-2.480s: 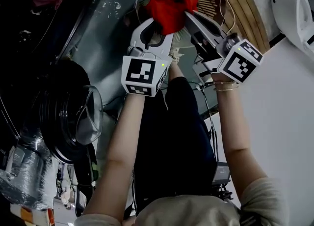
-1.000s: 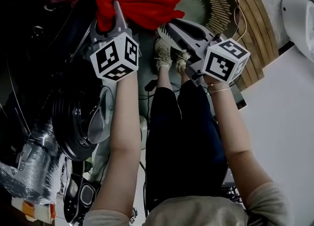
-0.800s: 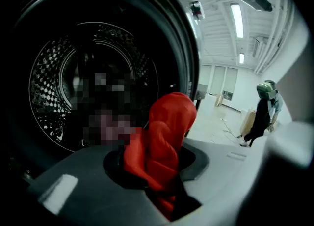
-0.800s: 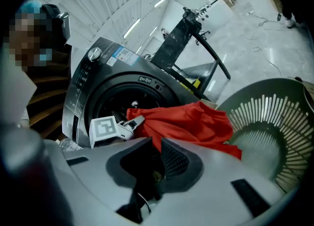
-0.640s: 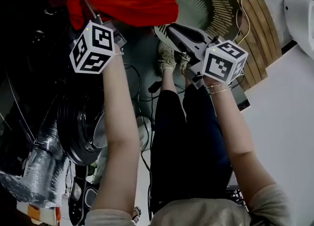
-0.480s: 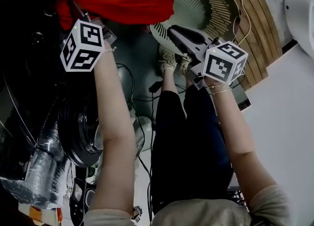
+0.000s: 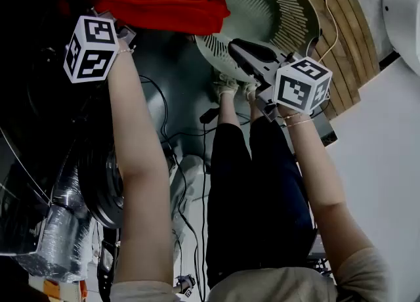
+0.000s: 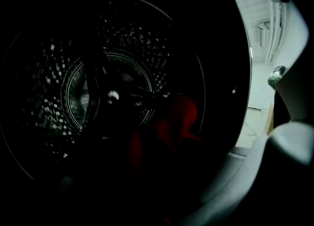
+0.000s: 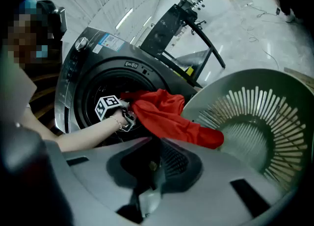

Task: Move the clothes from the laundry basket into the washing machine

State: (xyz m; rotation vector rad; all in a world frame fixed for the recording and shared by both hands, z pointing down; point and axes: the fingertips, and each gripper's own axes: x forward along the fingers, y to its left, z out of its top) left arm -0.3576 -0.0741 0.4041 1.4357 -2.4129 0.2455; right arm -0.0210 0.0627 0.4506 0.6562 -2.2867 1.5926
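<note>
Fingers of the left gripper (image 9: 128, 118) were clamped on the red garment (image 9: 169, 117), right at the mouth of the washing machine (image 9: 81, 72). That gripper's own view was super dark, but you could make out red cloth bunched in front of the perforated drum (image 8: 54, 72), so it was pointing straight in. Rest of the garment trailed back out of the door toward the laundry basket (image 9: 255, 117), with the tail end over by the basket's rim, couldn't tell if it was actually touching. Right gripper (image 7: 237, 50) was aimed at the basket, near its rim and well apart from the held end of the garment. Its fingers had just been closing and were pretty much together, nothing between them. Person's legs (image 7: 249, 182) showed underneath in the head view
</note>
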